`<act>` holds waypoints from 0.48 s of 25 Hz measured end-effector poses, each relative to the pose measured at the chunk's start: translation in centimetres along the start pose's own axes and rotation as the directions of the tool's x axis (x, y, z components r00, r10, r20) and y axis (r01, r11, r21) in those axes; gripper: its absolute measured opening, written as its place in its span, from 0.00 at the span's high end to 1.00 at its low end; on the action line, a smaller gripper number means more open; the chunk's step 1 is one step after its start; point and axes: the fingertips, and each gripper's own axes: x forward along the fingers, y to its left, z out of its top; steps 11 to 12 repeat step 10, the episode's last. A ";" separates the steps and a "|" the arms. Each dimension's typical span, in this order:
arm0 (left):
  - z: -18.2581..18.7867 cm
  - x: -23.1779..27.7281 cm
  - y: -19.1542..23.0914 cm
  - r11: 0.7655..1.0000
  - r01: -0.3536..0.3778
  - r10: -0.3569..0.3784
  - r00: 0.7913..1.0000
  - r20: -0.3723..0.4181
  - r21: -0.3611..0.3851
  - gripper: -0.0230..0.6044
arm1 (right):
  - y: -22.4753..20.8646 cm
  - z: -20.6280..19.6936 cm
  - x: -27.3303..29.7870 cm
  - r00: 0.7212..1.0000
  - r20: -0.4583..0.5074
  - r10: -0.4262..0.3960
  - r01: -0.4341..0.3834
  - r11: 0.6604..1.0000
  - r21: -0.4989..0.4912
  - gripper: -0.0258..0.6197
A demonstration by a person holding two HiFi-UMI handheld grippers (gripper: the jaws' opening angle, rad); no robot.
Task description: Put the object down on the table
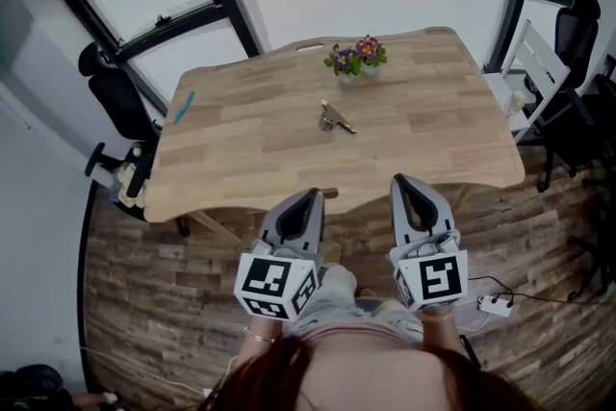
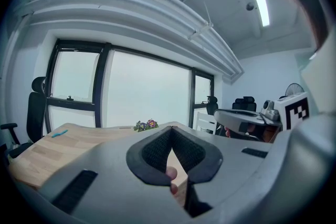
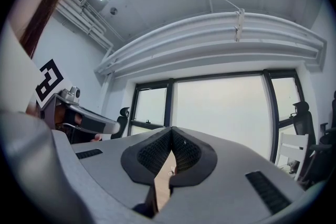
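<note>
While the left claw point(image 1: 314, 195) has its two jaws pressed tight together with nothing pinched, the right claw point(image 1: 400, 180) is shut the same way and holds nothing too. Both claws hang side by side close to the person's body, and their tips just reach the wavy near edge of the light wooden table point(image 1: 452, 135). The small shiny metal thing point(image 1: 336, 118) lies in the middle of the table, well apart from both claws. Bare wood is all around it. A little pot of purple and pink flowers point(image 1: 357, 59) stands near the far edge. A thin blue pen point(image 1: 183, 106) lies by the left edge. A black office chair point(image 1: 117, 96) sits off the left side, and a white chair point(image 1: 541, 64) off the right.
</note>
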 end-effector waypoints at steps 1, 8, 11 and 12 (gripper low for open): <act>0.1 0.1 0.1 1.000 0.000 0.000 1.000 -0.001 0.002 0.96 | -0.1 -0.1 0.2 1.000 -0.003 0.000 0.000 1.000 0.005 0.96; 0.2 1.6 1.4 1.000 -0.011 0.011 1.000 -0.021 0.022 0.96 | -0.9 -0.5 1.8 1.000 -0.014 0.018 -0.017 0.996 0.091 0.96; 0.2 2.1 1.7 1.000 -0.013 0.013 1.000 -0.024 0.024 0.96 | -1.3 -0.7 2.3 1.000 -0.016 0.016 -0.014 0.994 0.108 0.96; 0.2 2.1 1.7 1.000 -0.013 0.013 1.000 -0.024 0.024 0.96 | -1.3 -0.7 2.3 1.000 -0.016 0.016 -0.014 0.994 0.108 0.96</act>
